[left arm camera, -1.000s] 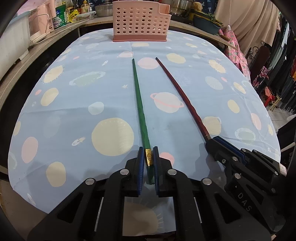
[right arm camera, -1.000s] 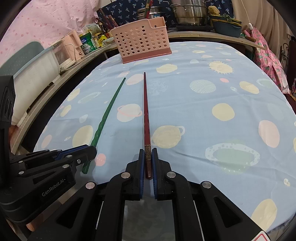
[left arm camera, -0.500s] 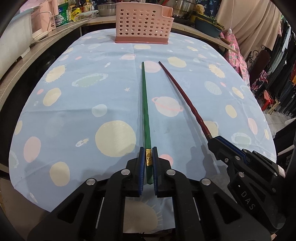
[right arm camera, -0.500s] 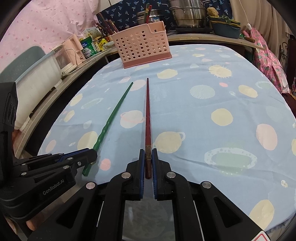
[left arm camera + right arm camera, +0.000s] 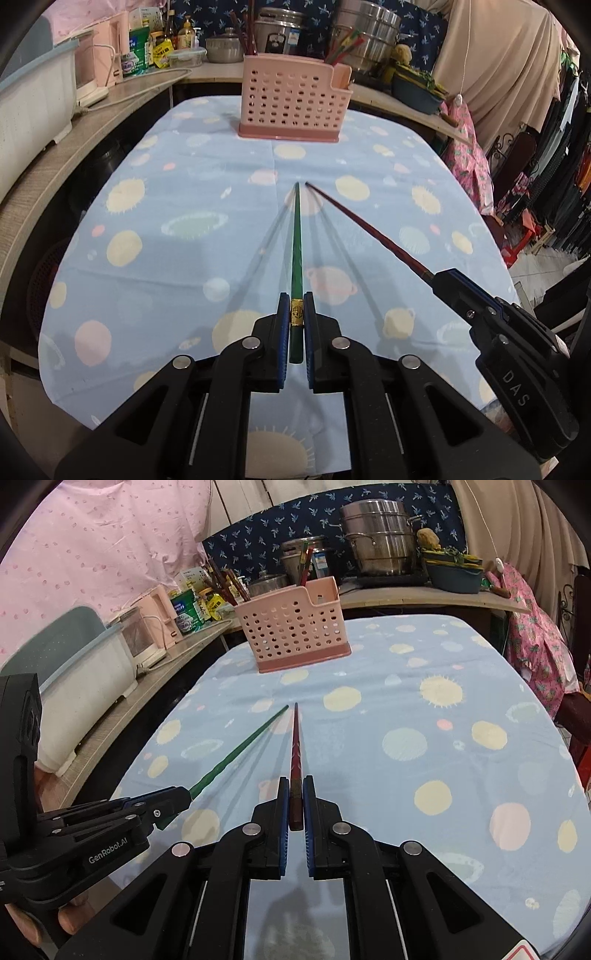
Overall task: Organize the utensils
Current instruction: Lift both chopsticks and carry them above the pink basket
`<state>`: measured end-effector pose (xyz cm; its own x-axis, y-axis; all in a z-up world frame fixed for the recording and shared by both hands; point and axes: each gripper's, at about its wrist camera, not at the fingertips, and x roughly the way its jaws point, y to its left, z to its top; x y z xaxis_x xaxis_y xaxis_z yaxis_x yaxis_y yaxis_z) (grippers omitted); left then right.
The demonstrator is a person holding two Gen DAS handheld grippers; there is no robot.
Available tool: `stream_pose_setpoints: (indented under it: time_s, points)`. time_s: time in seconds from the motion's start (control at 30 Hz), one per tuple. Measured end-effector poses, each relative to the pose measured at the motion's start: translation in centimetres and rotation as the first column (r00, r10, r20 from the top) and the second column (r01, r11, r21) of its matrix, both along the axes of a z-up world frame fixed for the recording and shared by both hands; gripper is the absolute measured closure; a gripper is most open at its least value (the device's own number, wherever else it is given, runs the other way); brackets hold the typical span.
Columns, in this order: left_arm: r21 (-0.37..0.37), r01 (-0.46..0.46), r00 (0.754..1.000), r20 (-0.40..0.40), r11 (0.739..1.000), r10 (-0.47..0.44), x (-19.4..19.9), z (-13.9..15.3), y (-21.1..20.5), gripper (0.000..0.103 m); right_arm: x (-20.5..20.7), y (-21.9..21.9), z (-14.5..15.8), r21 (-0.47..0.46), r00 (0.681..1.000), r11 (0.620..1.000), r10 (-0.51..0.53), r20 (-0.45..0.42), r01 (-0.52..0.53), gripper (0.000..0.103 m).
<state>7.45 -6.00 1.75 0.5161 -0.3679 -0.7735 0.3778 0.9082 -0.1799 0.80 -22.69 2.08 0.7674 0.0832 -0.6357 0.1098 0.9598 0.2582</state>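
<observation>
In the left wrist view, at 6 o'clock, the left gripper (image 5: 296, 317) pinches the thick end of a green chopstick (image 5: 296, 258), blue pads pressed on its gold band; the stick runs toward 12 o'clock, lifted above the planet-print tablecloth (image 5: 155, 206), its shadows fanning beneath. At 4 o'clock the right gripper (image 5: 439, 280) clamps a dark red chopstick (image 5: 369, 229), whose tip nearly meets the green one's near mid-frame. The right wrist view shows the same: right gripper (image 5: 295, 805) closed on the red chopstick (image 5: 295, 753), left gripper (image 5: 177, 801) at 8 o'clock holding the green one (image 5: 236, 753). Farther off, at 12 o'clock, a pink perforated utensil basket (image 5: 291, 99) stands upright on the cloth, well apart from both tips. Behind it, steel pots (image 5: 380, 542) sit on the counter.
</observation>
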Motion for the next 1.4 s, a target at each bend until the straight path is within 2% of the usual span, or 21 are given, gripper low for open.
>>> stream_pose_setpoints:
  time_s: [0.4, 0.8, 1.17, 1.4]
  points:
    - [-0.077, -0.018, 0.993, 0.114, 0.997, 0.027, 3.2, 5.8, -0.5, 0.096, 3.1, -1.7, 5.4, -0.002, 0.990, 1.000, -0.023, 0.138, 0.024, 0.096]
    - [-0.153, -0.045, 0.983, 0.170, 0.987, 0.072, 7.9, 10.5, 0.0, 0.096, 7.1, -2.7, 8.2, 0.026, 0.980, 0.999, -0.027, 0.198, 0.023, 0.096]
    - [-0.171, -0.065, 0.970, 0.222, 0.983, 0.103, 12.0, 14.1, -0.5, 0.096, 10.8, -4.0, 11.6, 0.041, 0.965, 0.999, -0.033, 0.262, 0.023, 0.096]
    - [-0.202, -0.061, 0.950, 0.288, 0.977, 0.119, 14.6, 18.5, -1.0, 0.096, 13.6, -5.3, 15.6, 0.062, 0.941, 0.998, -0.034, 0.337, 0.014, 0.096]
